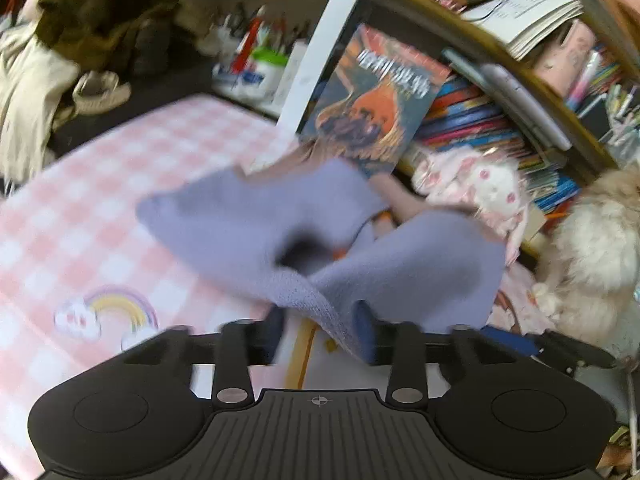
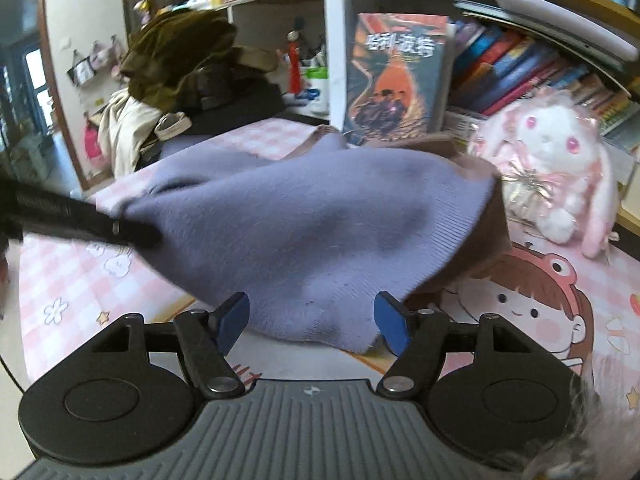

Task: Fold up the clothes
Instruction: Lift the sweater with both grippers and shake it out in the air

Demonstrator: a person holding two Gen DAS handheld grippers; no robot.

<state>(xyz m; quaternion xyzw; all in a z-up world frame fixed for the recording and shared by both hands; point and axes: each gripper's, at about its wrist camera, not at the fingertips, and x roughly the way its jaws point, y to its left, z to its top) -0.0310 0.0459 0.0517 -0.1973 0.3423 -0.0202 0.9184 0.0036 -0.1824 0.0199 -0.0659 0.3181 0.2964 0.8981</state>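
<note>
1. The purple knit garment hangs bunched above my pink checked mat.
2. My left gripper pinches its ribbed edge.
3. My right gripper is spread wide, garment between its fingers.
4. A plush bunny sits behind.

Soft, even daylight fills both views, brightest at the window on the right wrist view's left edge. Motion blur smears the purple garment (worse in the left view), and fisheye distortion bends the shelves.

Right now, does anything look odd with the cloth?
Yes. The purple cloth is bunched and twisted, not flat on the mat. The left gripper pinches one edge; the right gripper is open around another.
</note>
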